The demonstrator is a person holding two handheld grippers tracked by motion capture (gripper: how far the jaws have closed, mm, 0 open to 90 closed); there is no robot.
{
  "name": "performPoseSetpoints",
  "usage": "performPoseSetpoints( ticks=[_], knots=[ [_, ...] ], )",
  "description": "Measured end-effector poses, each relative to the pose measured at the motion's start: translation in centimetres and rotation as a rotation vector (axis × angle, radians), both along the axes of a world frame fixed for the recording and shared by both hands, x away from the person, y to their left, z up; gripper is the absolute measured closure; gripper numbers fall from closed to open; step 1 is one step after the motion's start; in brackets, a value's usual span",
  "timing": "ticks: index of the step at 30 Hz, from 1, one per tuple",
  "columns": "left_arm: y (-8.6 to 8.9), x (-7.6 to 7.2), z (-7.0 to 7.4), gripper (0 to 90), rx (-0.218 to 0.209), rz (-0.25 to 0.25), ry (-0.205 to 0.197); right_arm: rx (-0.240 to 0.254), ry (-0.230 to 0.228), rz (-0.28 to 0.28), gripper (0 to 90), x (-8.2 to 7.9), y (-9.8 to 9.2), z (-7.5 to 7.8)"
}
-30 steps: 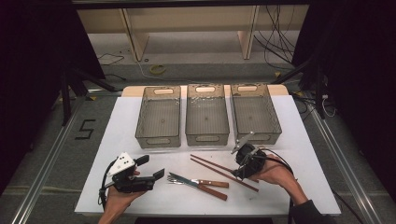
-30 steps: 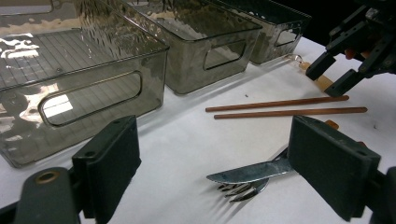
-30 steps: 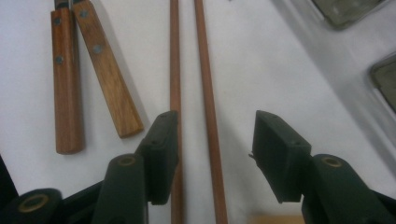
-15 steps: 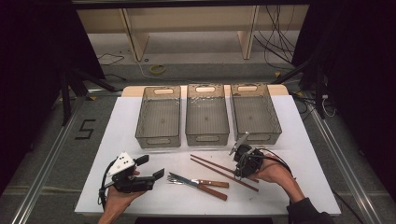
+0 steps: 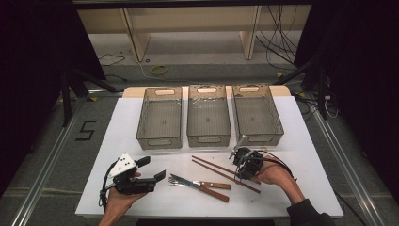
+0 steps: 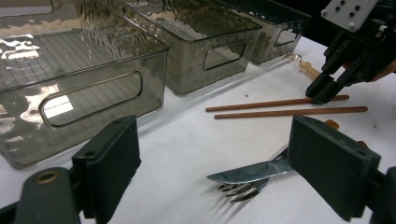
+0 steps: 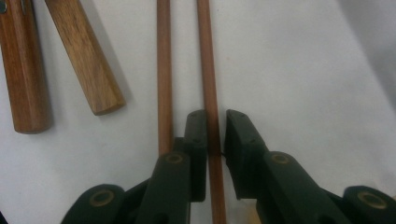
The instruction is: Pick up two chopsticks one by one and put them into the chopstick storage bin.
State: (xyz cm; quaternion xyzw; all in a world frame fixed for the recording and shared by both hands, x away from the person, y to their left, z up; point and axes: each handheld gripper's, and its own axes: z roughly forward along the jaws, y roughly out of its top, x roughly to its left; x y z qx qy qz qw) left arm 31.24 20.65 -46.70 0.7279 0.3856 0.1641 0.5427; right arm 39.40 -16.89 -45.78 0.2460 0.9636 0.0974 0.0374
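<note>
Right gripper view: right gripper jaws, just closing, straddle one chopstick.

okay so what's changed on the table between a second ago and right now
The right gripper has just been closing its jaws around one chopstick of the pair, now between its pads; the other chopstick lies just outside them. The left gripper stayed open and in place. The knife, the fork and the three bins lie as before.
</note>
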Motion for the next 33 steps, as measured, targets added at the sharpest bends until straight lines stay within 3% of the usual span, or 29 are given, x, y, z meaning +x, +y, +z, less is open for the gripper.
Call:
performPoseSetpoints(
  ticks=[6,14,20,27,30,33],
  knots=[
    [0.0,0.0,0.0,16.2,0.002,-0.001,-0.002,-0.038,0.001,0.019,82.8,-0.1,0.6,0.0],
    [0.0,0.0,0.1,16.3,0.005,-0.003,-0.002,-0.048,0.001,0.035,84.6,-0.1,0.7,0.0],
    [0.0,0.0,0.1,16.3,0.002,-0.004,0.0,-0.02,-0.003,0.043,84.8,-0.2,0.5,0.5],
    [-0.4,0.1,0.3,16.3,0.018,-0.023,0.003,0.036,-0.042,0.057,84.8,-0.8,0.4,2.5],
    [-0.7,0.3,0.7,16.3,0.031,-0.047,0.004,0.033,-0.069,0.085,84.8,-1.3,0.8,3.2],
    [-1.9,0.6,1.5,16.4,0.093,-0.103,0.01,0.027,-0.083,0.115,84.8,-1.8,1.6,3.6]
  ],
)
